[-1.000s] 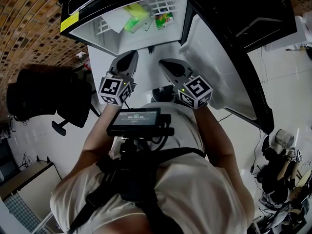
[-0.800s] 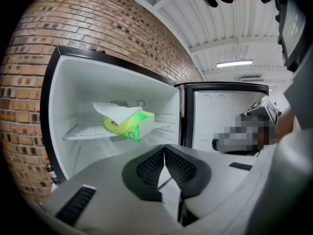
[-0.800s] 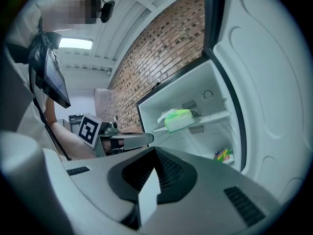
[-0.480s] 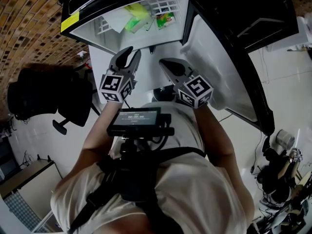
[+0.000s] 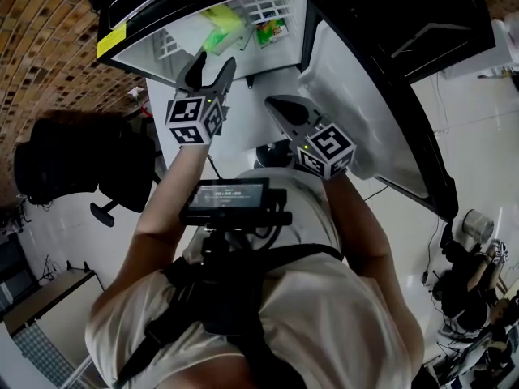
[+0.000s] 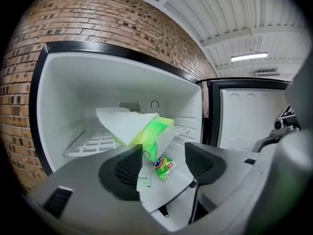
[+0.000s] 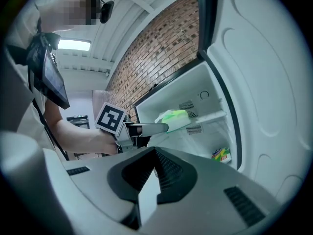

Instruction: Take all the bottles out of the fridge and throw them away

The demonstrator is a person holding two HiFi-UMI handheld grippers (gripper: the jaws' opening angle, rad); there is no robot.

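The fridge (image 5: 162,71) stands open, and I make out no bottle in it. A lime-green pack (image 5: 220,21) (image 6: 154,131) (image 7: 176,117) half wrapped in white paper lies on the wire shelf (image 6: 93,143). A small green and yellow packet (image 5: 272,31) (image 6: 165,168) (image 7: 222,154) lies lower down. My left gripper (image 5: 212,63) (image 6: 164,165) (image 7: 165,128) reaches toward the opening; its jaws have just been opening and stand open with nothing between them. My right gripper (image 5: 277,104) (image 7: 155,173) hangs shut and empty, further back beside the door.
The open fridge door (image 5: 357,112) (image 7: 264,82) stands at the right. A brick wall (image 5: 40,47) runs behind the fridge. A black office chair (image 5: 73,160) stands at the left, and cables and clutter (image 5: 470,298) lie on the floor at the lower right.
My left gripper has moved forward toward the fridge opening and its jaws have spread from shut to wide open. The right gripper has stayed where it was.
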